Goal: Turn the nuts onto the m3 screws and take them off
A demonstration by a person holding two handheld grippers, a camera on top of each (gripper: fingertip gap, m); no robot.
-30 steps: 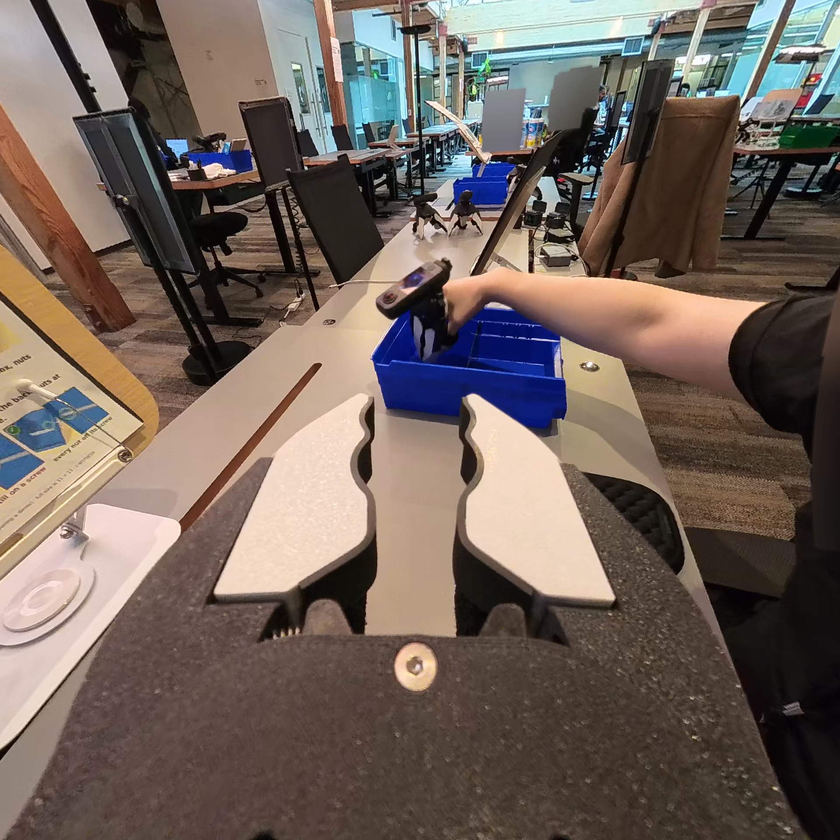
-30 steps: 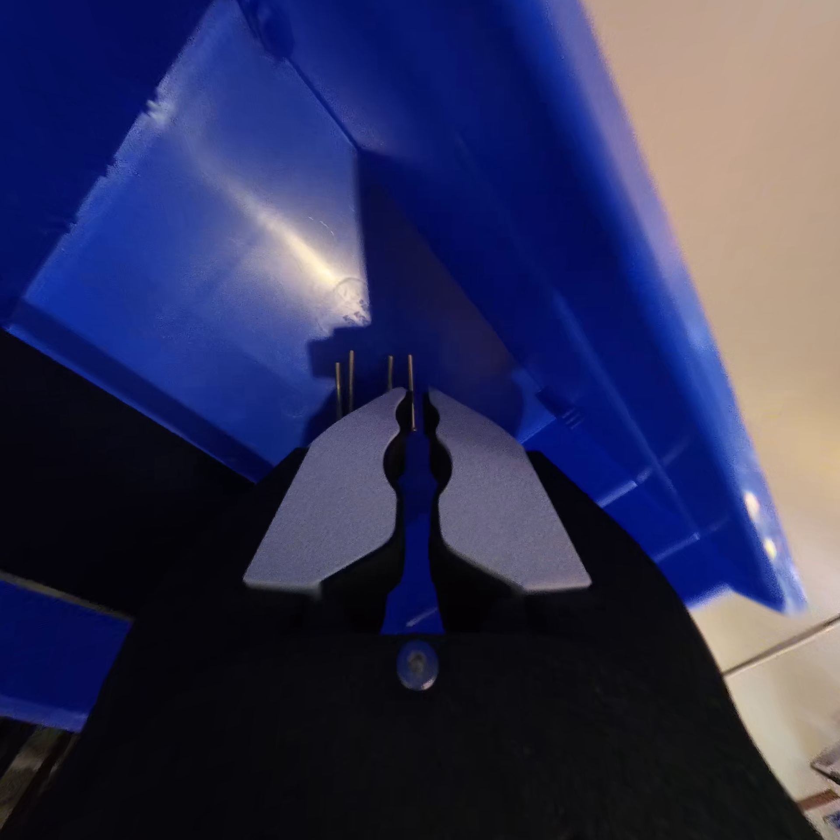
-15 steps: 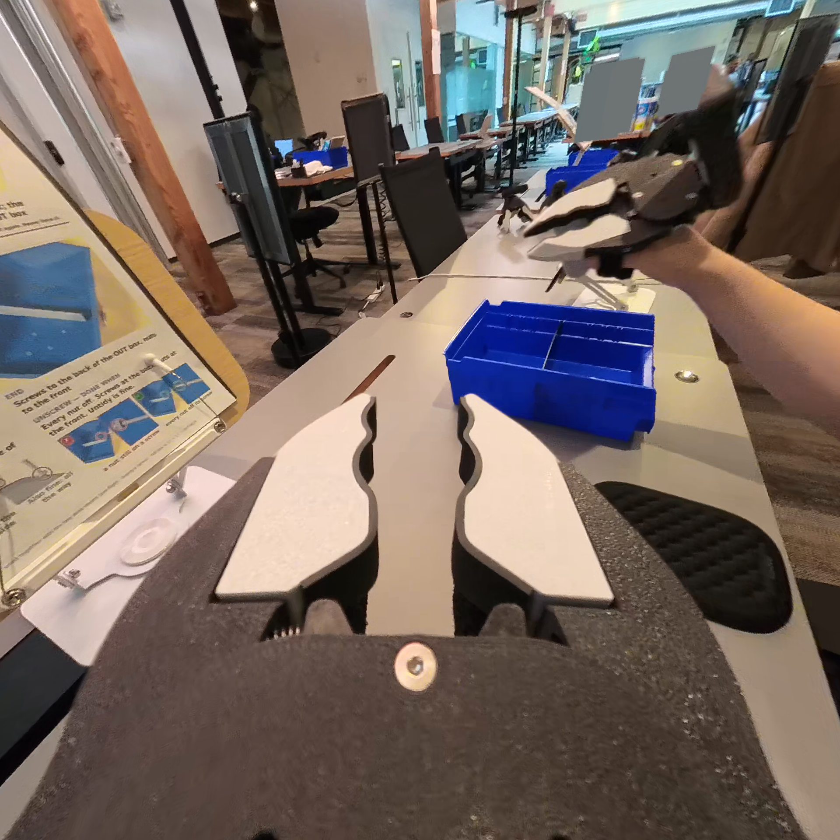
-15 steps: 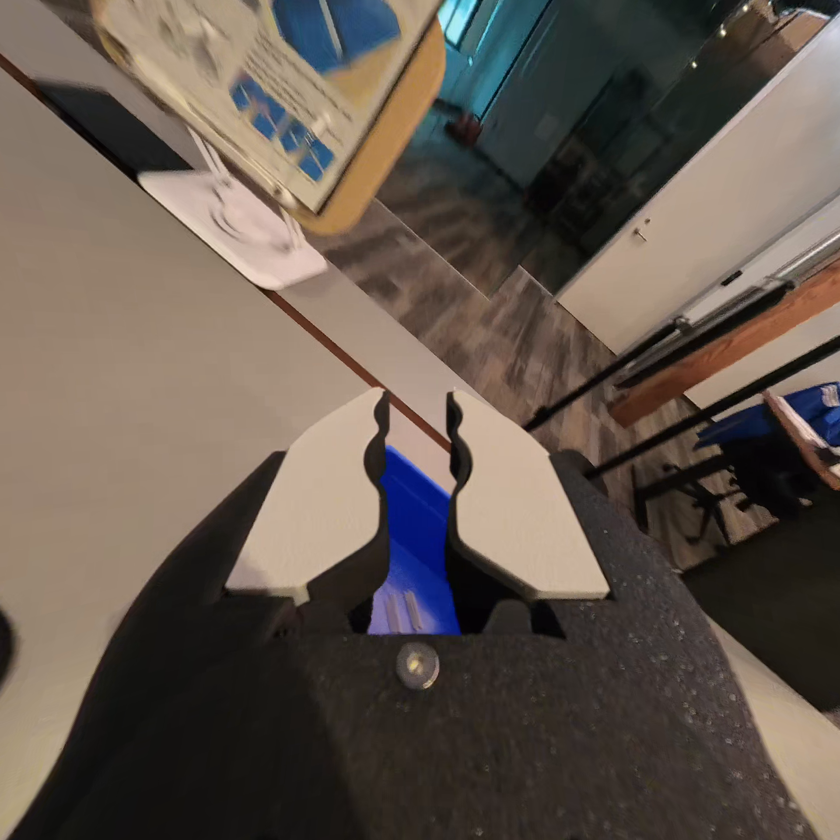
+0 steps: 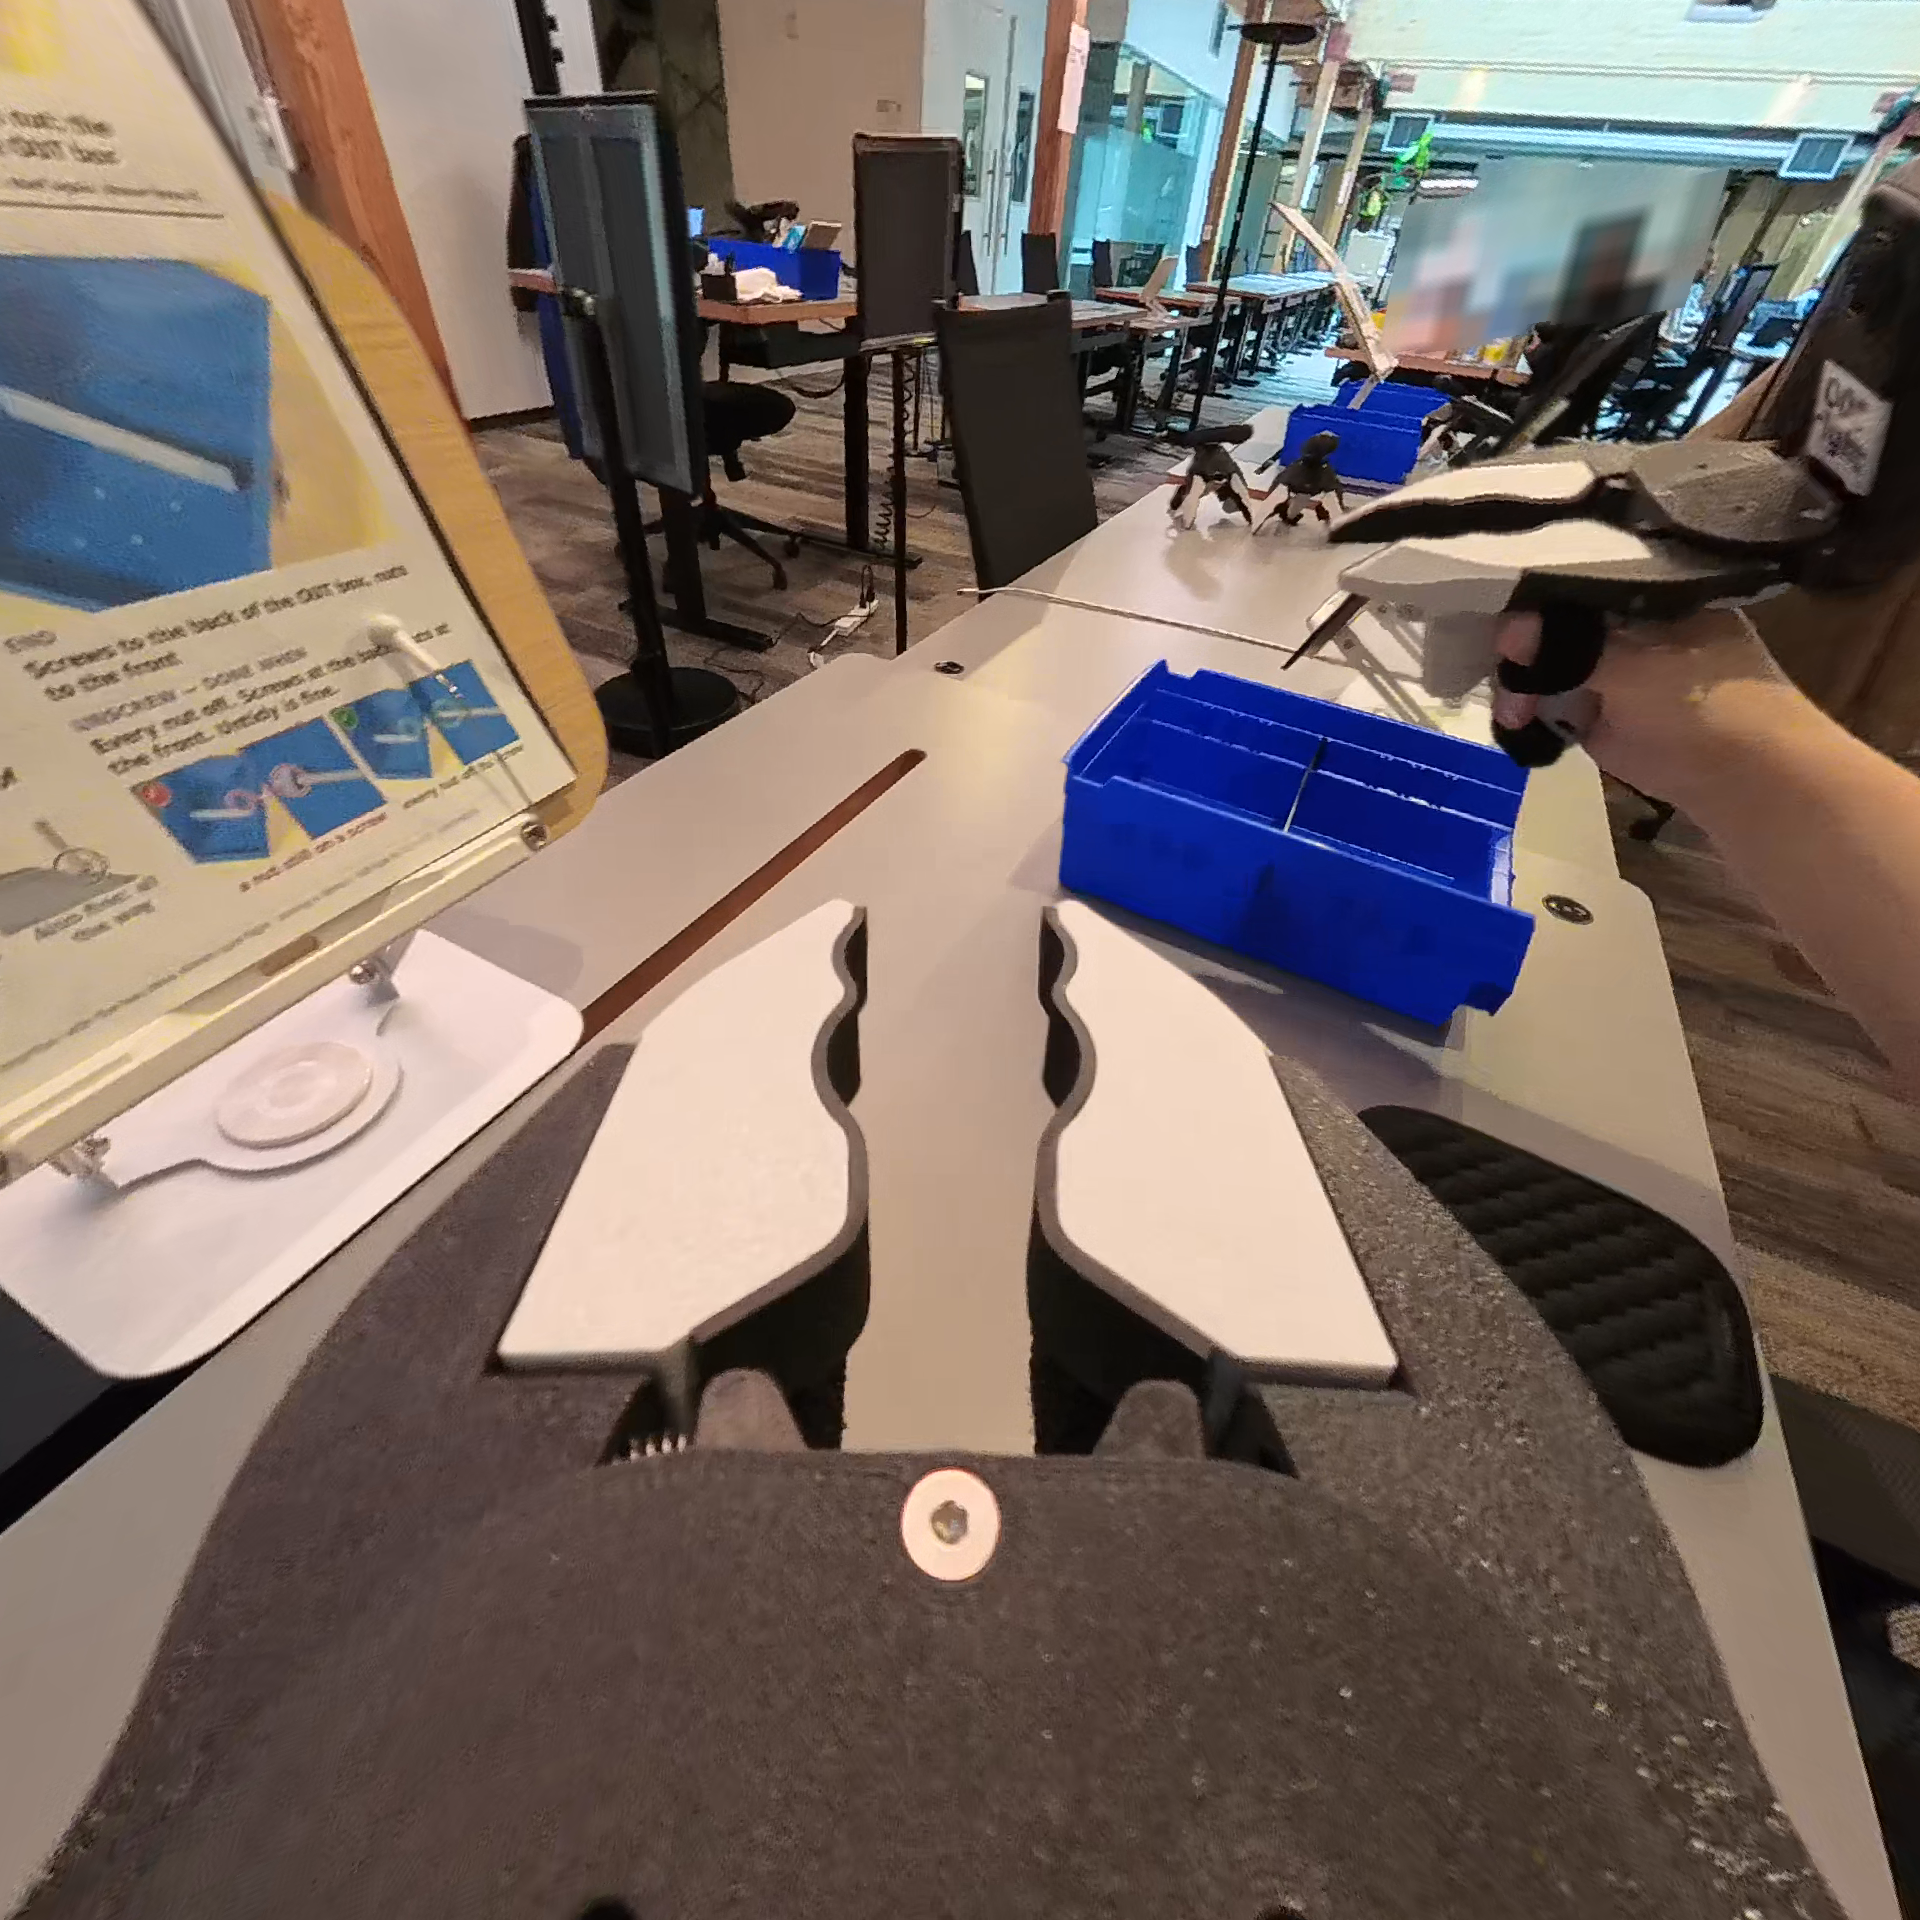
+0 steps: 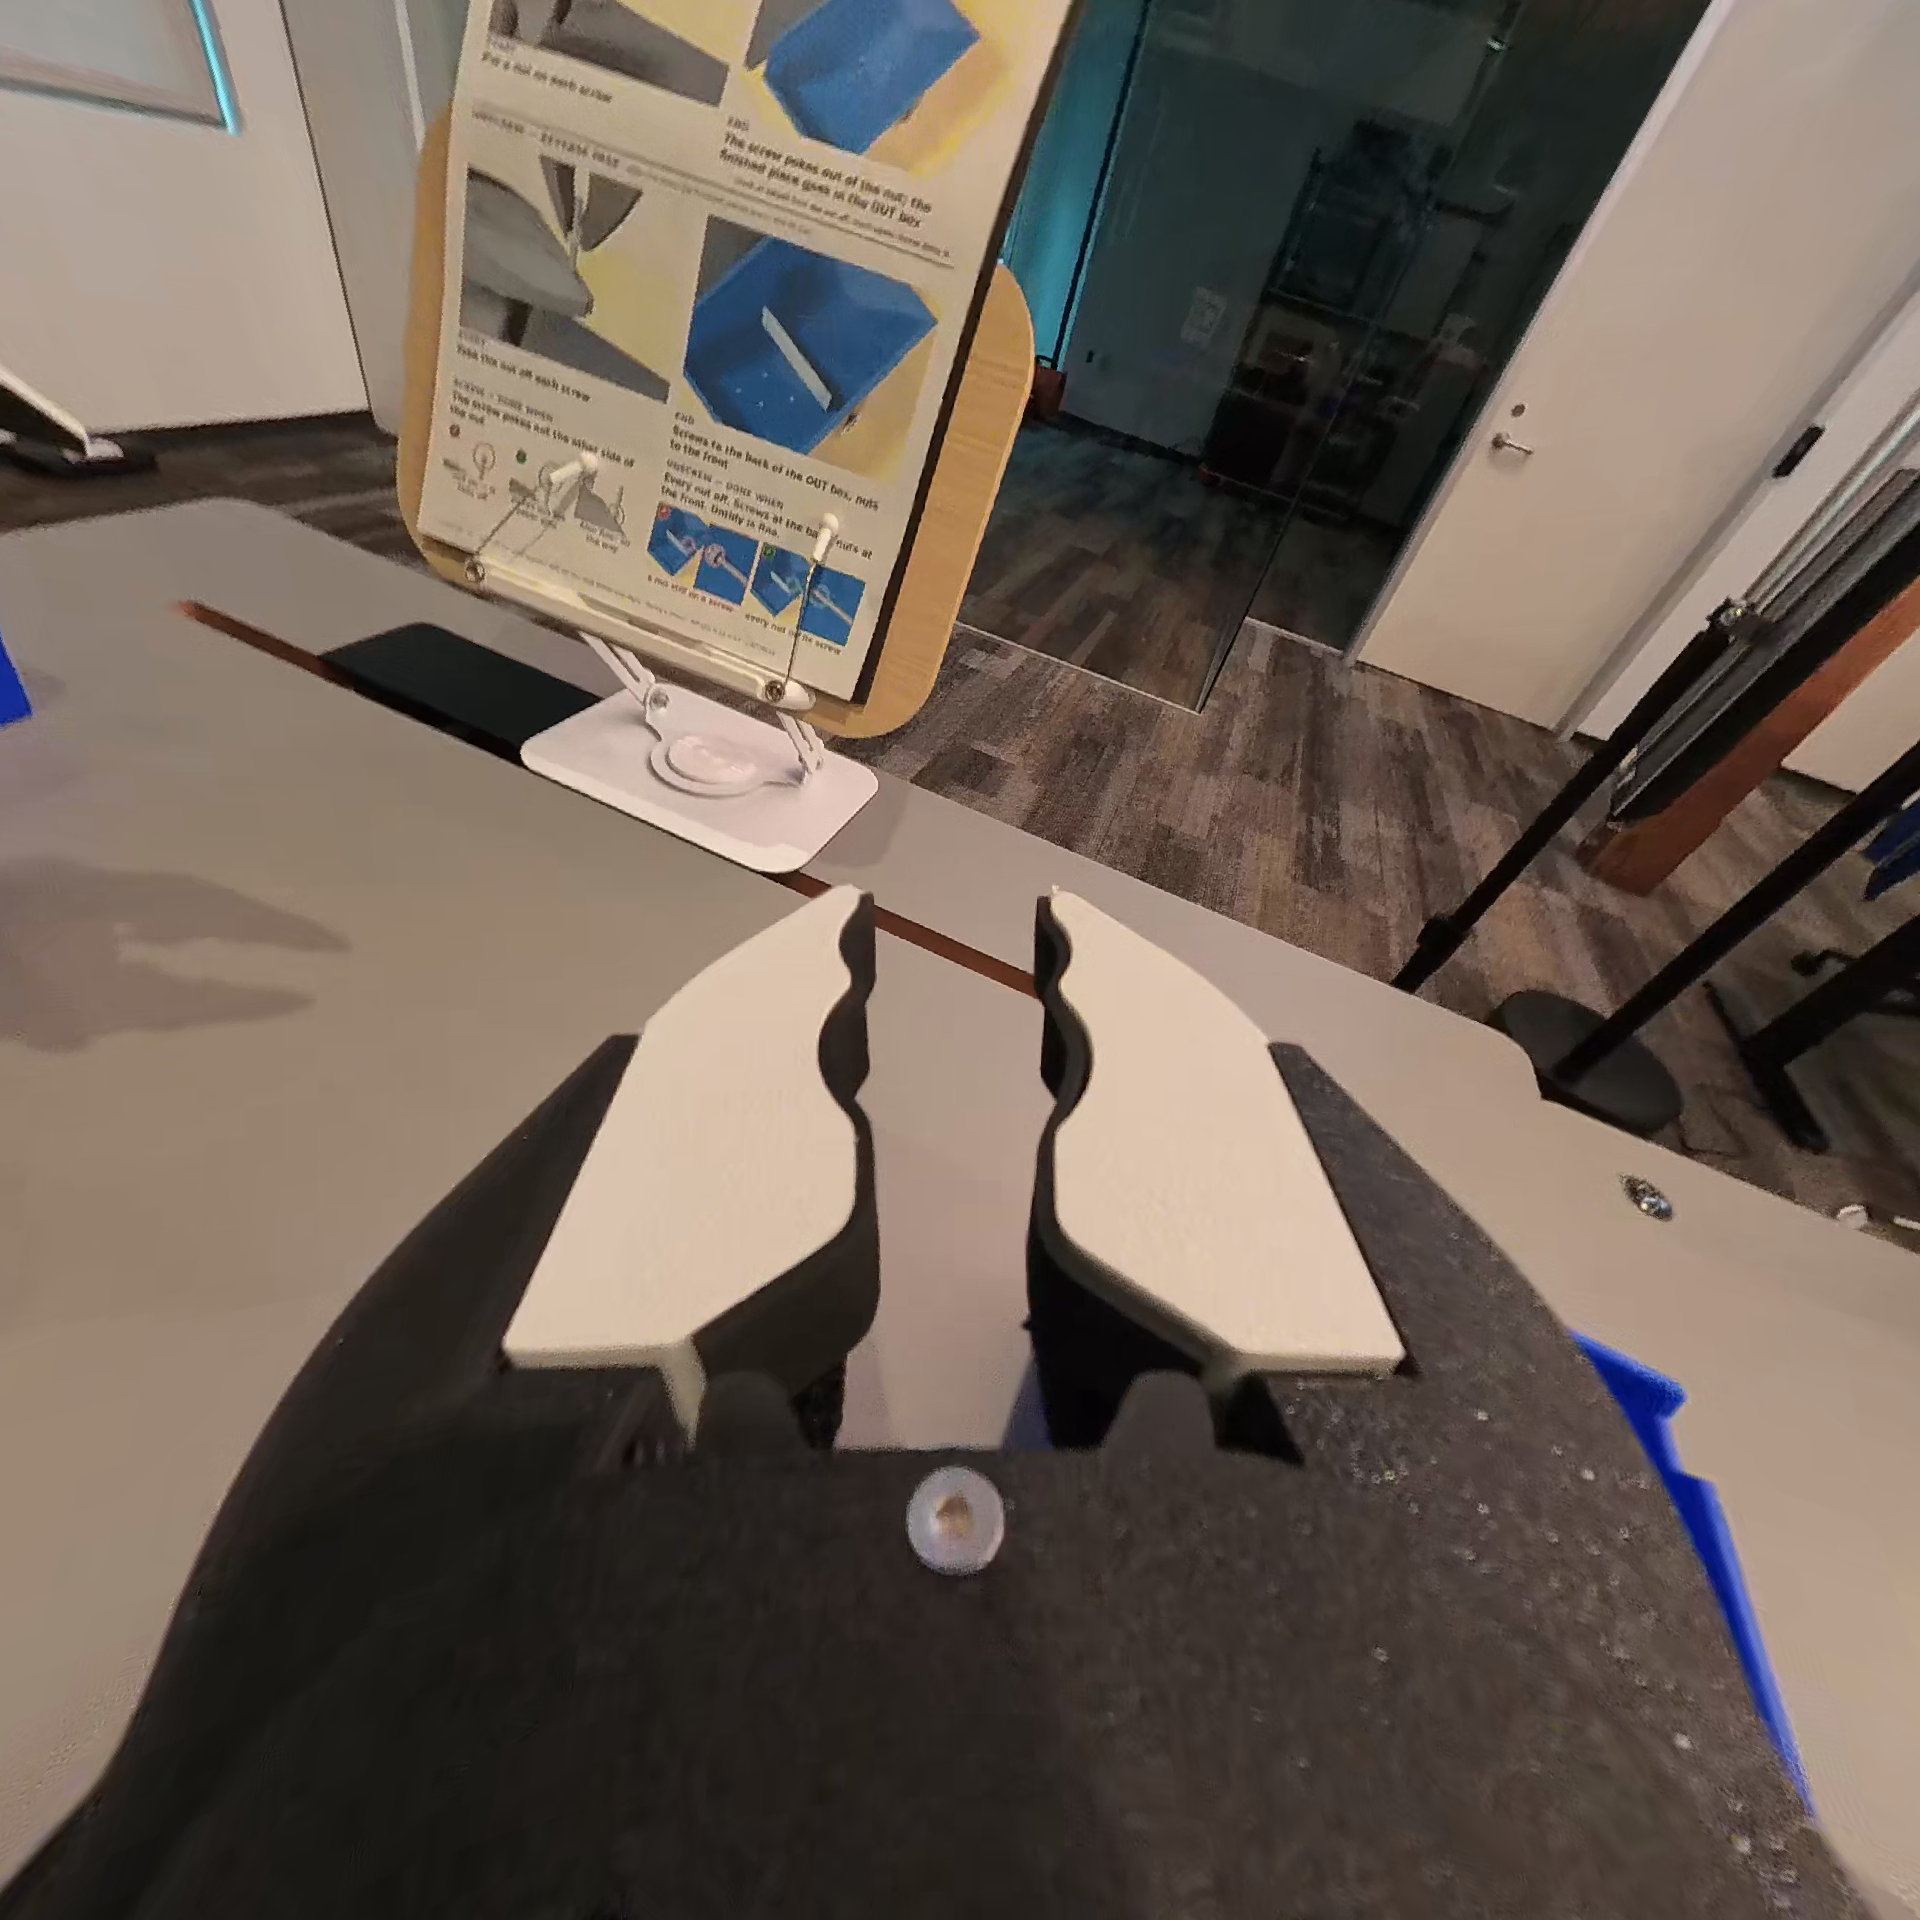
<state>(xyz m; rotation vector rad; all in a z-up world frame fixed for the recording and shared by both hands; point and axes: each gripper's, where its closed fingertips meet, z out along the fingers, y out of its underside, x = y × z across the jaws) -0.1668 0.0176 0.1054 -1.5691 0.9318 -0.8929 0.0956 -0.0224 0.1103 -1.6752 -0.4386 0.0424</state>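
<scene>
A blue divided bin (image 5: 1299, 842) sits on the grey table (image 5: 935, 748). I cannot make out any screws or nuts in it. My left gripper (image 5: 951, 925) is open and empty, held low over the table short of the bin. My right gripper (image 6: 951, 914) is open and empty. In the left wrist view it (image 5: 1351, 556) hovers above the bin's far right side, held by a hand (image 5: 1662, 748). A corner of the bin (image 6: 1704, 1558) shows under it in the right wrist view.
An instruction board (image 5: 260, 520) on a white stand base (image 5: 260, 1143) stands at the table's left; it also shows in the right wrist view (image 6: 707, 343). A black mat (image 5: 1558, 1278) lies at the near right. Chairs, monitors and desks stand beyond the table. One gripper's finger ends stand about 25 centimetres off the other's.
My right gripper has lifted out of the blue bin, opened wider, and swung to face the instruction board. My left gripper stays open and has turned left, towards the board.
</scene>
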